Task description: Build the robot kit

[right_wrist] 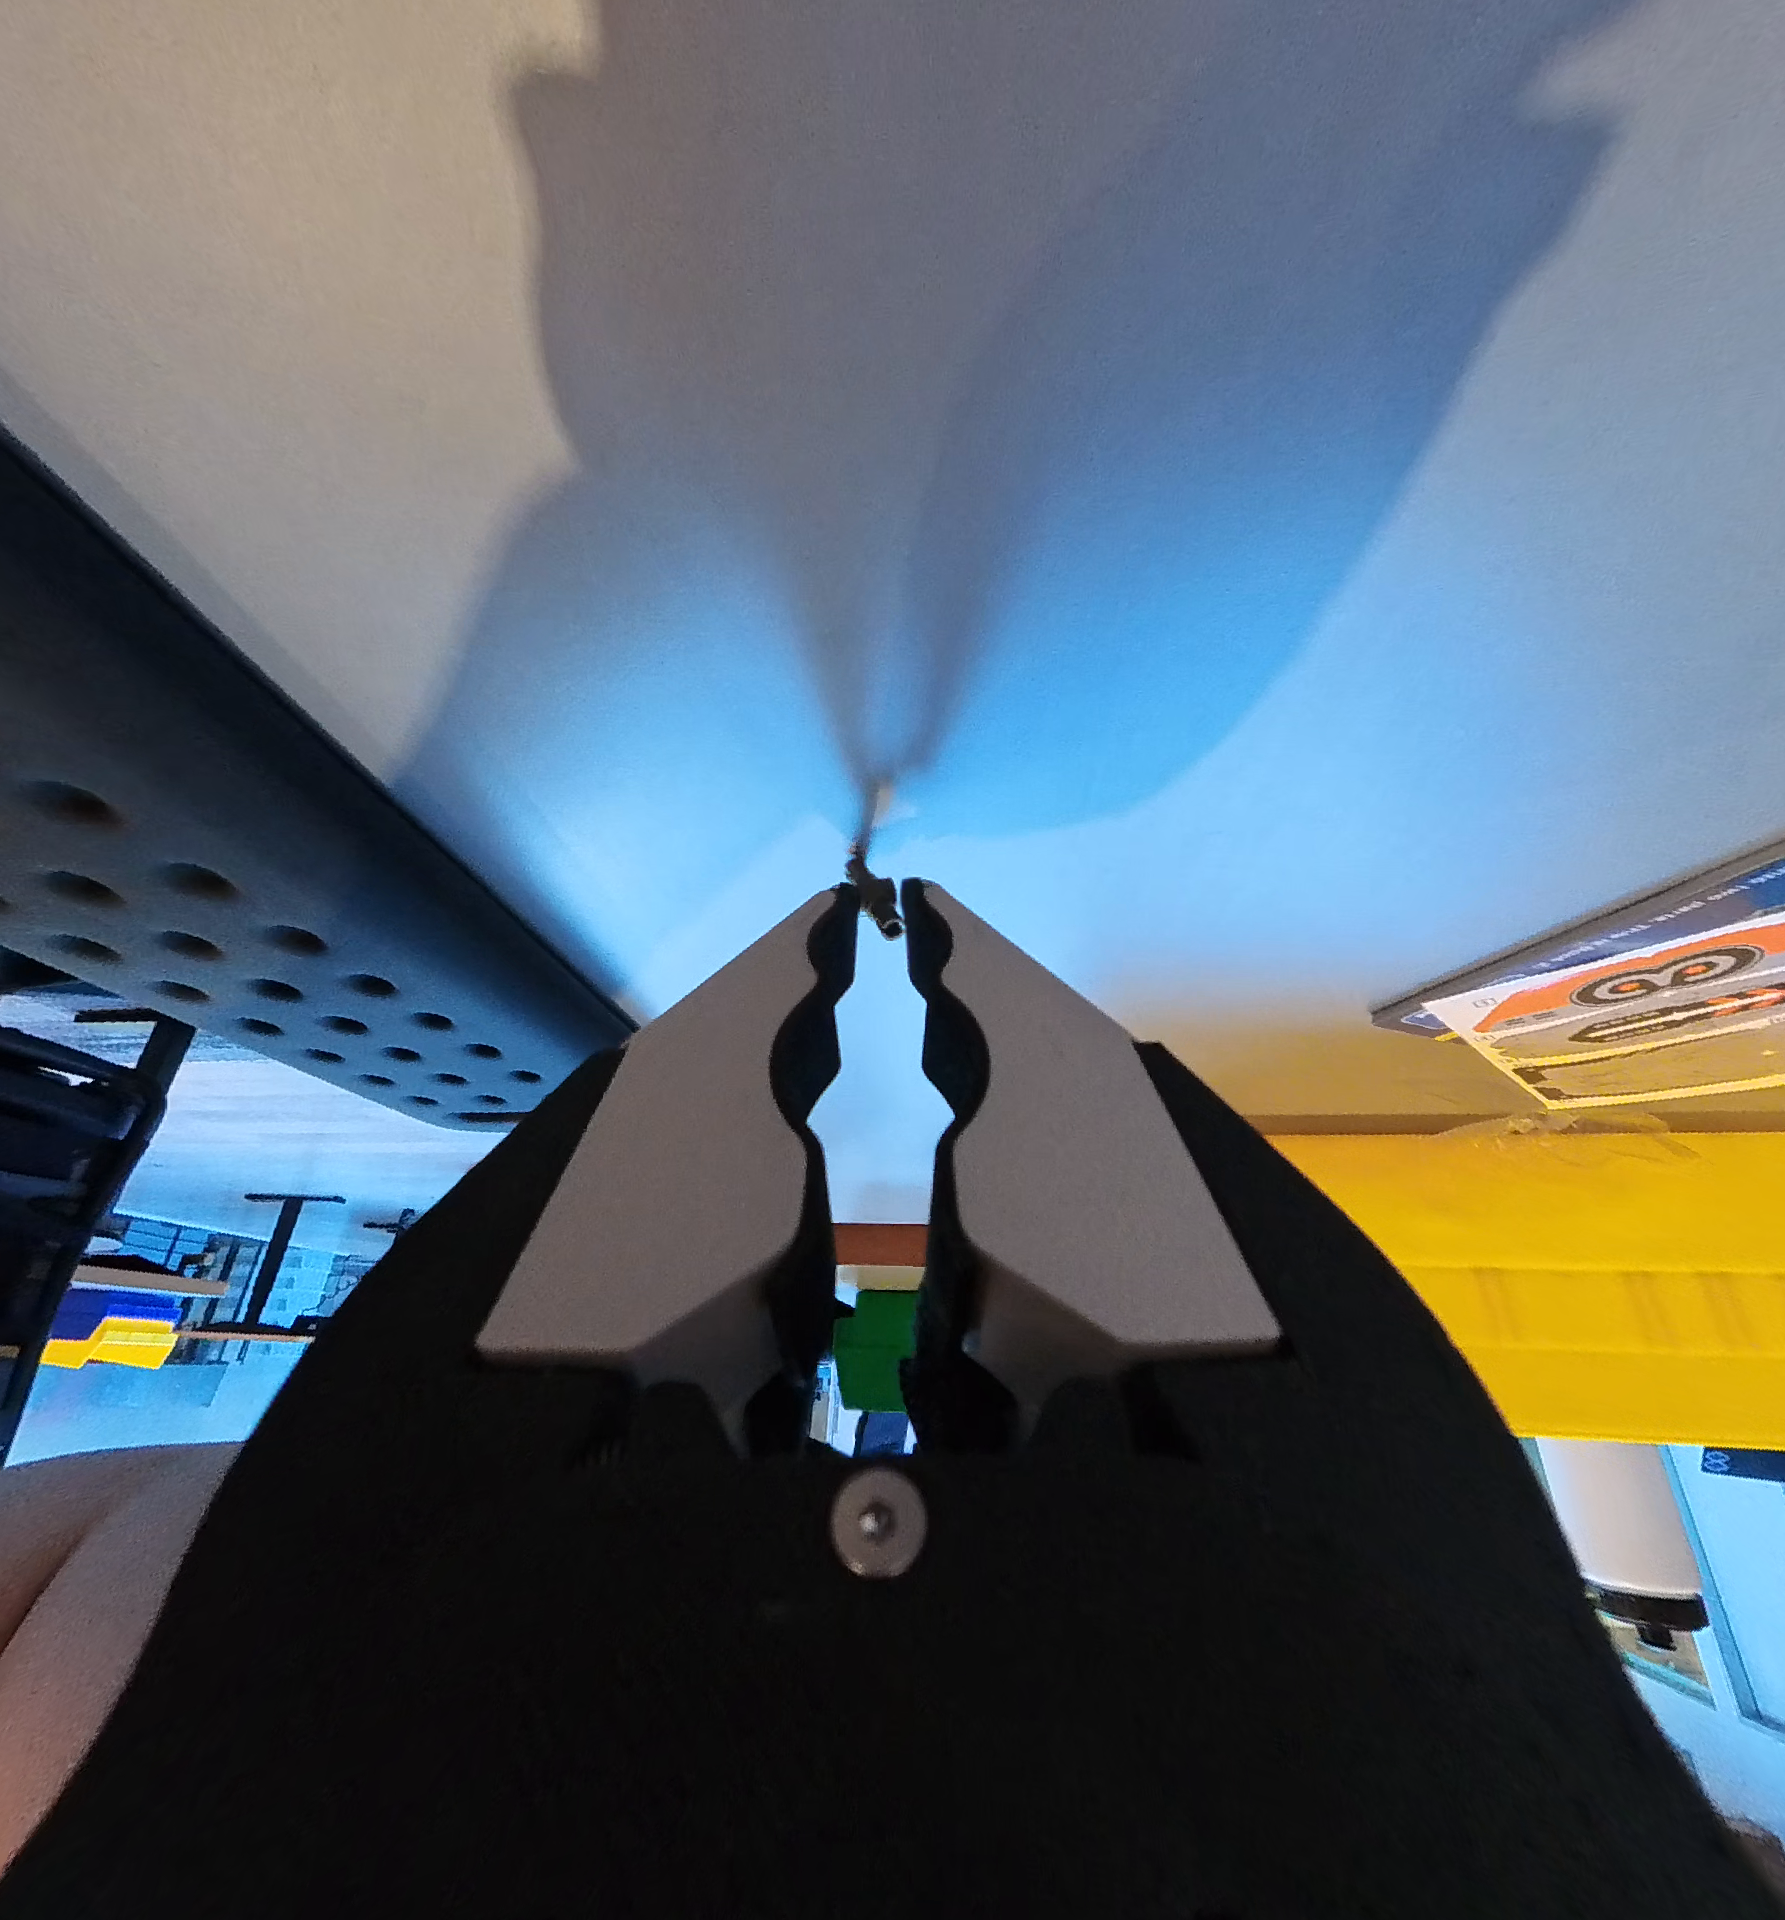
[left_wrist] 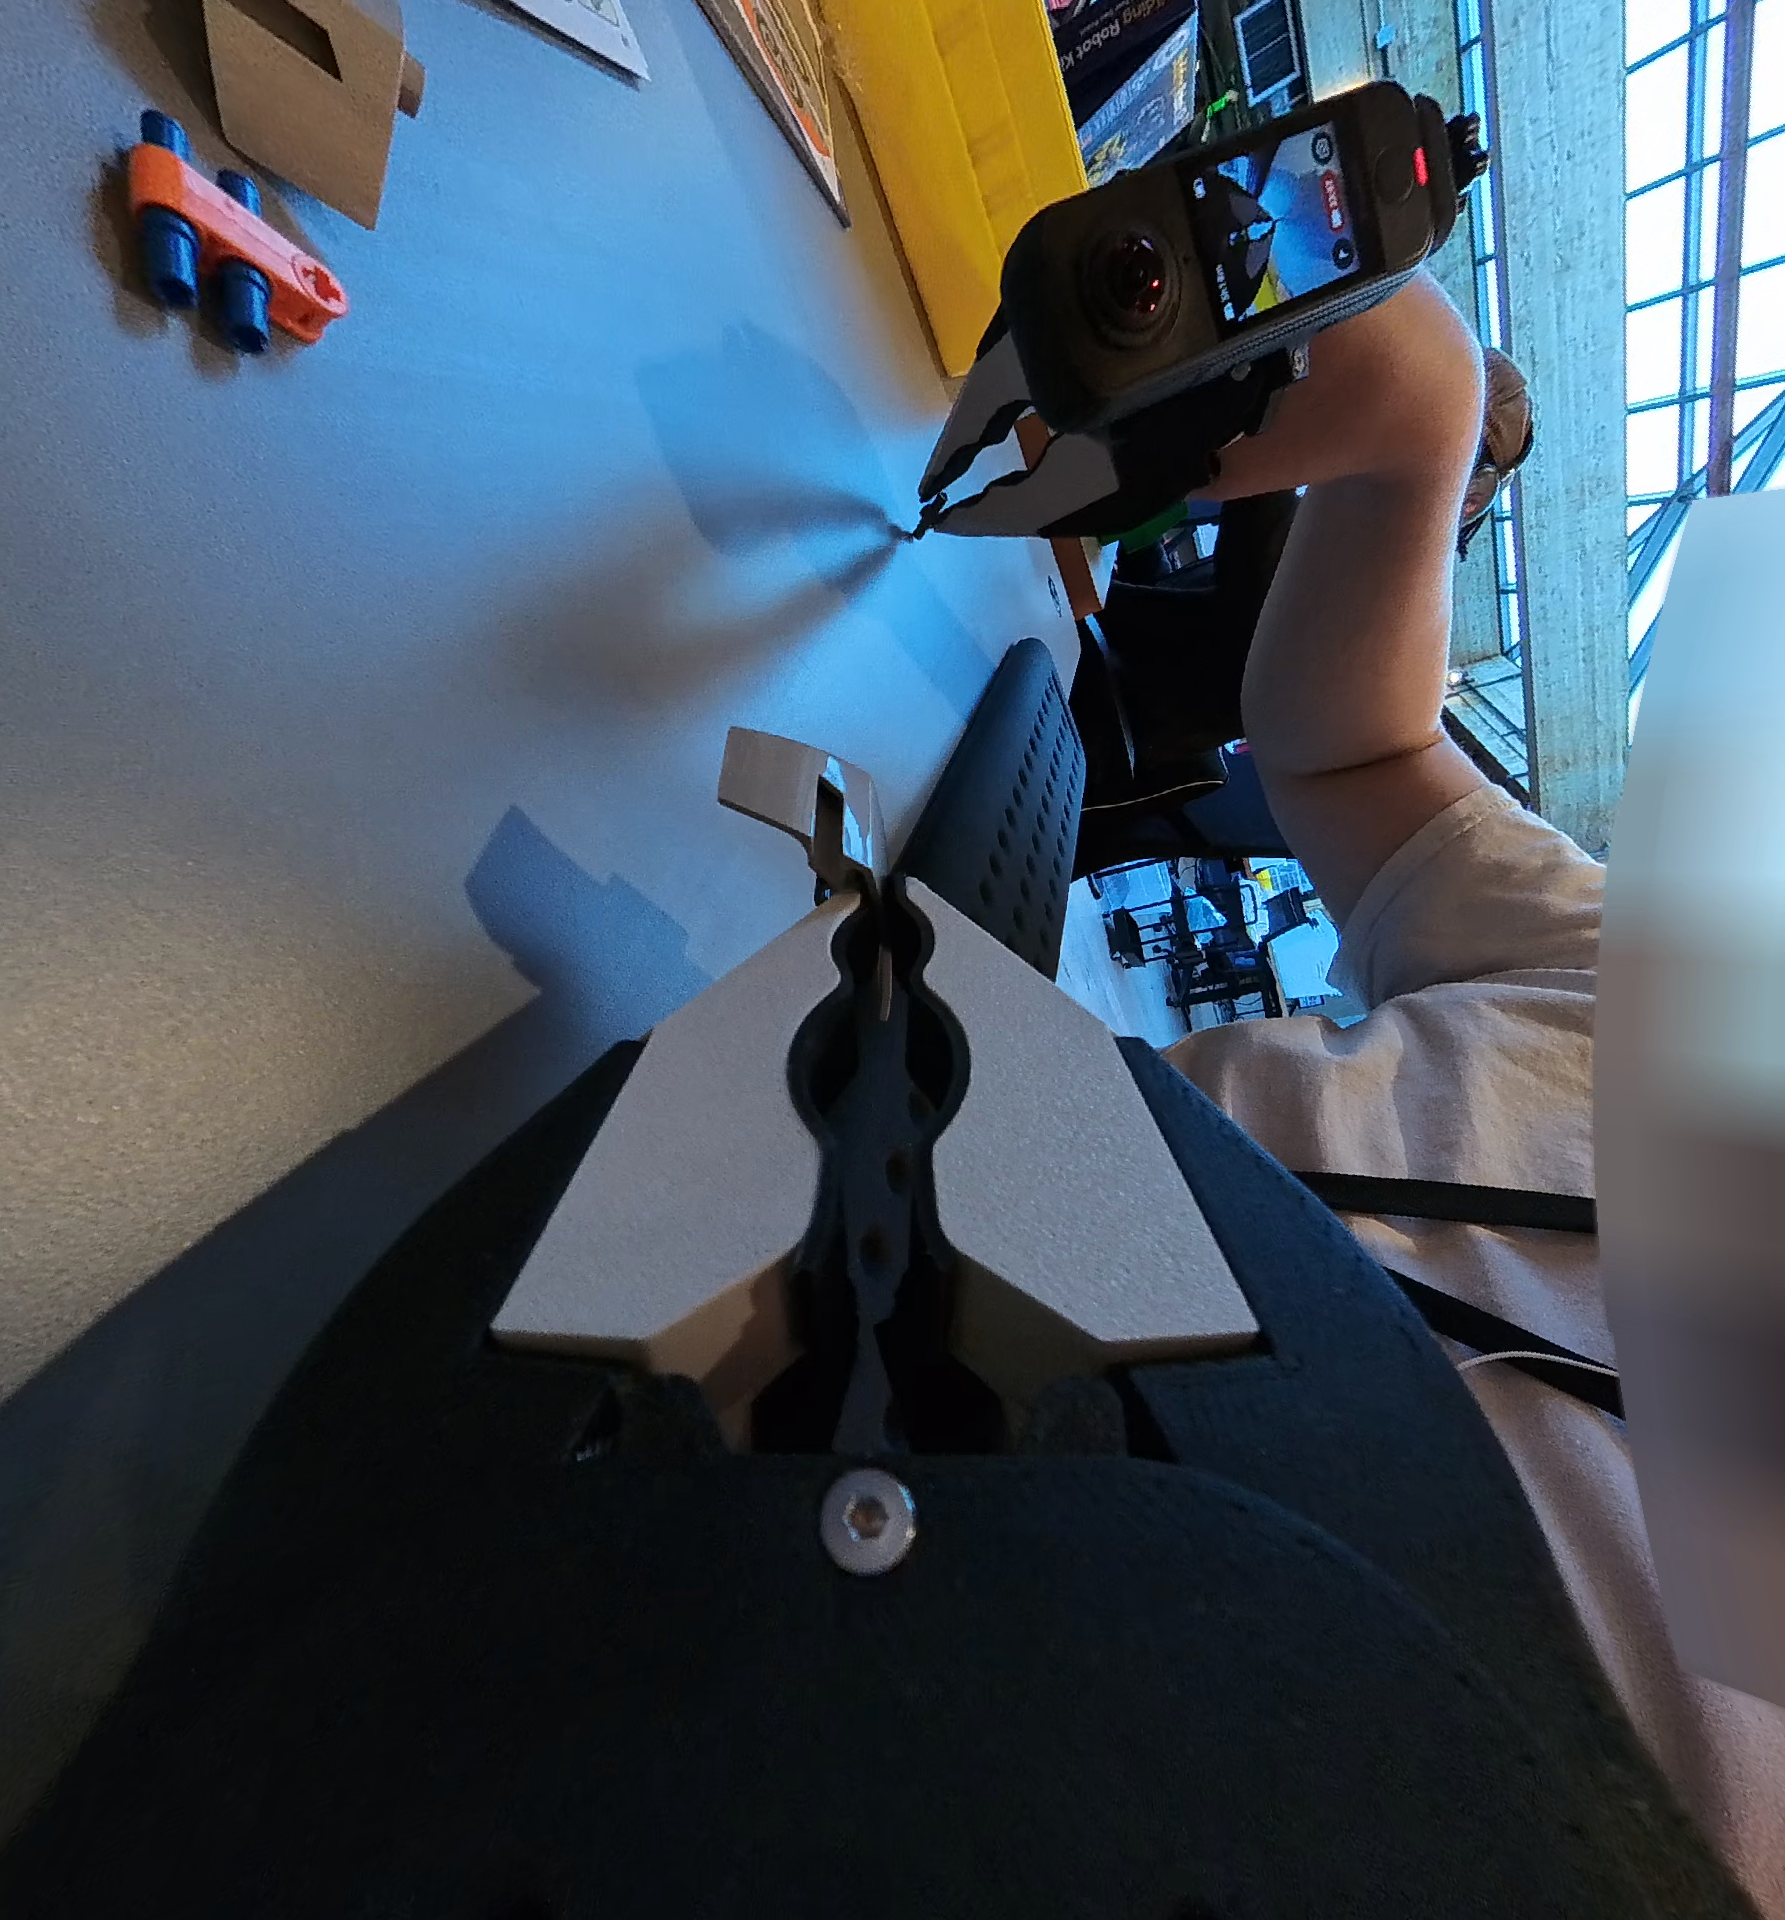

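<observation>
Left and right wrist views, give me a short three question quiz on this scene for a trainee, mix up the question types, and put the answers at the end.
1. True or false: the left gripper is shut on a bent grey strip.
2. What lies at the right gripper tips? A) a small dark pin B) a green block C) nothing
3. What colour are the pegs in the orange piece lying on the table?

Key: 1 true. 2 A; whether it is gripped cannot be told. 3 blue.
</observation>
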A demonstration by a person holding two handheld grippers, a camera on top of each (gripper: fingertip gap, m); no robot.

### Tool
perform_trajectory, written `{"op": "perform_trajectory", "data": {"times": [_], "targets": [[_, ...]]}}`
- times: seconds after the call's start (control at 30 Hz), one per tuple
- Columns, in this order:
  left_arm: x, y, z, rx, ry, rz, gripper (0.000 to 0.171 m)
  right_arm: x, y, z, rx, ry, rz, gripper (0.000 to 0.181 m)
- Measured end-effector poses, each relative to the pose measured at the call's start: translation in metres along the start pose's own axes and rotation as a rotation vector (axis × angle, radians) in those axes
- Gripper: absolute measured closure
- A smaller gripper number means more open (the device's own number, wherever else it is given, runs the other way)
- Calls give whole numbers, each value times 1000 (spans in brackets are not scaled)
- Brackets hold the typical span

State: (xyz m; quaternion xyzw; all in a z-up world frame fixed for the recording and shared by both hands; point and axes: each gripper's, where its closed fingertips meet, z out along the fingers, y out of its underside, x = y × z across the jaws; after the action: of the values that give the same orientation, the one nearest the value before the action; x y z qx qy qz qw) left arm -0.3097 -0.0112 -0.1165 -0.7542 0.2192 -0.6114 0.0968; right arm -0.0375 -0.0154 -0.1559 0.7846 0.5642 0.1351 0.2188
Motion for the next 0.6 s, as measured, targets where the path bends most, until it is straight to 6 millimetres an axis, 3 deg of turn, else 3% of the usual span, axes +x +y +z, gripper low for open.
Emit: {"op": "perform_trajectory", "data": {"times": [0.3, 0.6], "targets": [[1, 0, 0, 4, 2, 2, 171, 4, 0, -5, 70, 10, 12, 174], [1, 1, 0, 1, -4, 19, 171, 26, 5, -22, 339, 88, 106, 175]]}}
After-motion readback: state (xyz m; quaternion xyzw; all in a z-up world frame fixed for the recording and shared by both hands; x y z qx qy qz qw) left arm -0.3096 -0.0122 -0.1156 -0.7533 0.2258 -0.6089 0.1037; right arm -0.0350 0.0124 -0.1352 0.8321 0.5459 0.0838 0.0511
